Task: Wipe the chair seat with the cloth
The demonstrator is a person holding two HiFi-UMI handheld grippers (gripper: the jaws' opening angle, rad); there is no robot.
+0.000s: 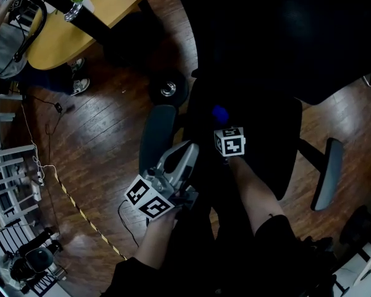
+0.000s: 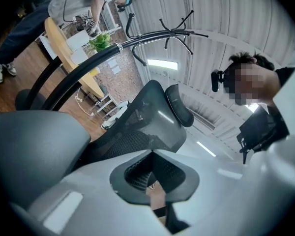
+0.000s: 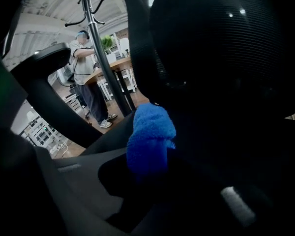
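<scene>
A black office chair fills the middle of the head view, and its dark seat (image 1: 263, 138) is hard to make out. My right gripper (image 1: 221, 120) is over the seat, shut on a blue cloth (image 1: 219, 112). In the right gripper view the cloth (image 3: 150, 132) bulges out between the dark jaws in front of the mesh chair back (image 3: 226, 58). My left gripper (image 1: 184, 152) hangs beside the grey left armrest (image 1: 156, 135). In the left gripper view its pale jaws (image 2: 152, 151) meet with nothing between them and point up at the chair back (image 2: 147, 117).
A grey right armrest (image 1: 328, 172) sticks out on the far side. A wooden table (image 1: 80, 26) and a person's shoes (image 1: 80, 84) are at upper left. A cable and striped tape (image 1: 80, 209) lie on the wood floor. A coat stand (image 3: 96, 33) rises behind the chair.
</scene>
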